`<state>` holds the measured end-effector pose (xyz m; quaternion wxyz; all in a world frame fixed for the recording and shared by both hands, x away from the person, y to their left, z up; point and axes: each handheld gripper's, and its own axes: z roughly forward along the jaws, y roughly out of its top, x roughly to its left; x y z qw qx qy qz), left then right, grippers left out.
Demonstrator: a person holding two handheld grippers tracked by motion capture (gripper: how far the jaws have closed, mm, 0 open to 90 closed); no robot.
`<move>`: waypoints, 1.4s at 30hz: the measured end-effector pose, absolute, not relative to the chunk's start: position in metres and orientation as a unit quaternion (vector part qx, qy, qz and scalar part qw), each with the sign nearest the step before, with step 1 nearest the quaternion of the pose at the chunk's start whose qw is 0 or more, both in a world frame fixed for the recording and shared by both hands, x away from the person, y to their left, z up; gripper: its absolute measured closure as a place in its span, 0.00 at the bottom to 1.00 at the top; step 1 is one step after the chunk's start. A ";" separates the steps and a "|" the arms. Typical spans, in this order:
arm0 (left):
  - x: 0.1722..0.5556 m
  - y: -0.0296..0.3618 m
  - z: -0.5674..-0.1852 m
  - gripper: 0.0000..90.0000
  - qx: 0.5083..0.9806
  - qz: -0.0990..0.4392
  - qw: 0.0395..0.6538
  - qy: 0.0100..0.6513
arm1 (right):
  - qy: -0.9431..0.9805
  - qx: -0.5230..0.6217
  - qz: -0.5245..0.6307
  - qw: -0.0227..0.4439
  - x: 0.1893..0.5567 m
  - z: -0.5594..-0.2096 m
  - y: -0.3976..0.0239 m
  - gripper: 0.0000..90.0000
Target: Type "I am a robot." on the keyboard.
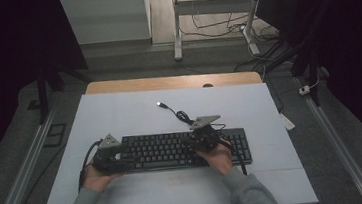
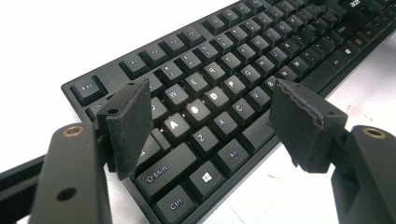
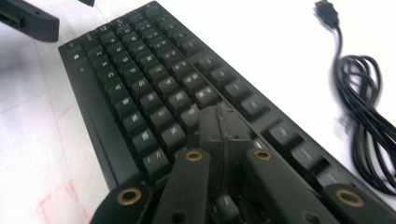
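White mat (image 1: 135,114) covers most of a wooden table (image 1: 172,81), grey floor around it, metal rails (image 1: 22,167) either side, and past the far edge a dim room with a white desk frame (image 1: 178,27) and loose wiring on the floor. Black full-size keyboard (image 1: 178,149) lies flat across the near half of the mat, dark keycaps with pale legends, its black cable (image 3: 369,135) bunched beyond the far edge and ending in a USB plug (image 1: 159,104). Left gripper (image 2: 210,116) hangs over the keyboard's left end with jaws wide apart and nothing between them; right gripper (image 3: 223,123) has its jaws pressed together, tips down at the keys right of centre.
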<state>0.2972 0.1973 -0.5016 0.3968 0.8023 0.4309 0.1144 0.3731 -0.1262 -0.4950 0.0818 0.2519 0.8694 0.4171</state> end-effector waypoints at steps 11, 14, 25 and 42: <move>0.297 0.198 -0.501 0.34 0.801 0.116 0.397 0.433 | 0.859 0.266 0.429 0.089 0.361 -0.490 -0.157 0.75; 0.297 0.199 -0.502 0.34 0.800 0.116 0.398 0.435 | 0.856 0.269 0.432 0.094 0.356 -0.489 -0.165 0.69; 0.297 0.201 -0.500 0.34 0.797 0.117 0.400 0.437 | 0.848 0.273 0.442 0.109 0.342 -0.489 -0.189 0.60; 0.302 0.196 -0.498 0.35 0.794 0.128 0.405 0.435 | 0.850 0.268 0.440 0.114 0.342 -0.489 -0.188 0.60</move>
